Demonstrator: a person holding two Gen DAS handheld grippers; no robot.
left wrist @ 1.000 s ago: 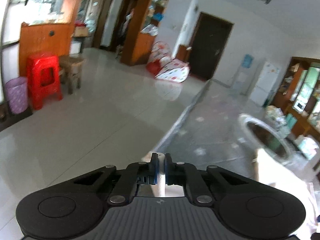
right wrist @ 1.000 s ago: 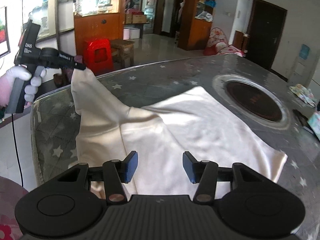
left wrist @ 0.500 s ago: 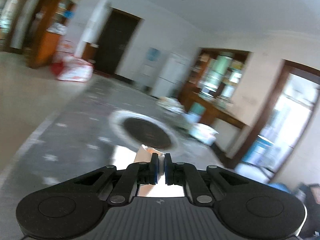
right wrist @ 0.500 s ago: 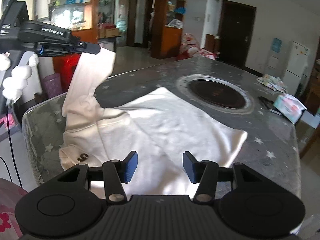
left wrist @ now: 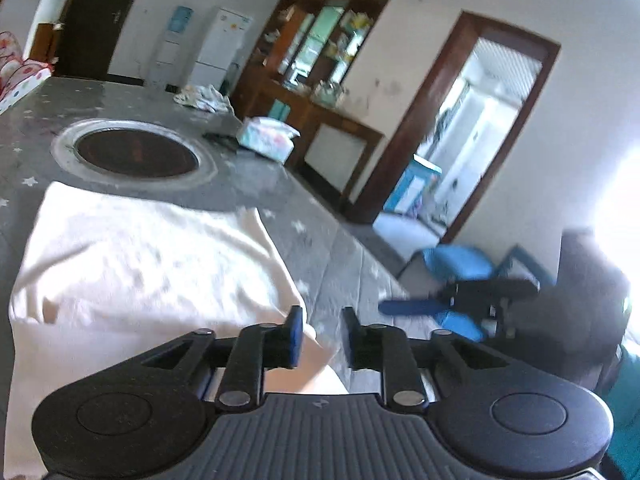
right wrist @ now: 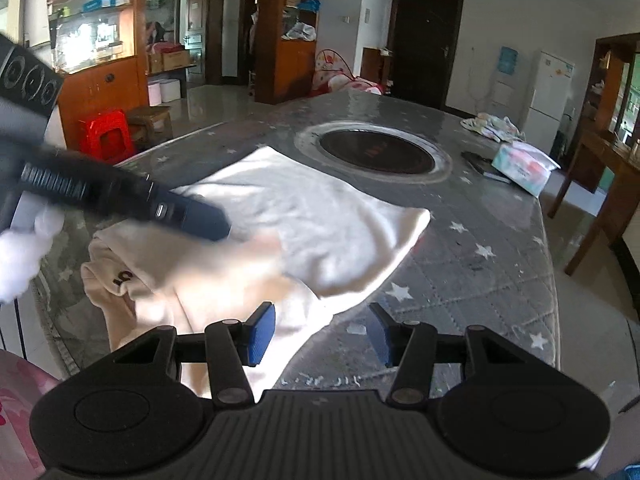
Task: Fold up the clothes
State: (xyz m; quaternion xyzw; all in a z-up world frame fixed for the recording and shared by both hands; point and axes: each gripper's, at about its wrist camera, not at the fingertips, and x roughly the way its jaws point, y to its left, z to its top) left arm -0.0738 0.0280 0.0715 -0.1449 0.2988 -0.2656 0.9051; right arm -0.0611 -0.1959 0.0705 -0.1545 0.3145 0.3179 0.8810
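table (right wrist: 500, 240): grey star-print cover, ahead of and under both grippers
garment (right wrist: 328, 220): cream, lying on the table, one side laid over the body; near edge just ahead of the right gripper
step: a fold looks just laid; the cloth is being let go
left gripper (left wrist: 320, 334): jaws opening, narrow gap, cloth edge below, nothing pinched
right gripper (right wrist: 322, 334): jaws half wide, empty
next: likely grab a fresh edge
containers: none seen

A small dark printed mark, perhaps the digits "10" or "15" seen sideways, sits on the cream garment (right wrist: 248, 248) near its left folded edge. Lettering on the left gripper (right wrist: 208, 228) is too blurred to read. No other text is legible.
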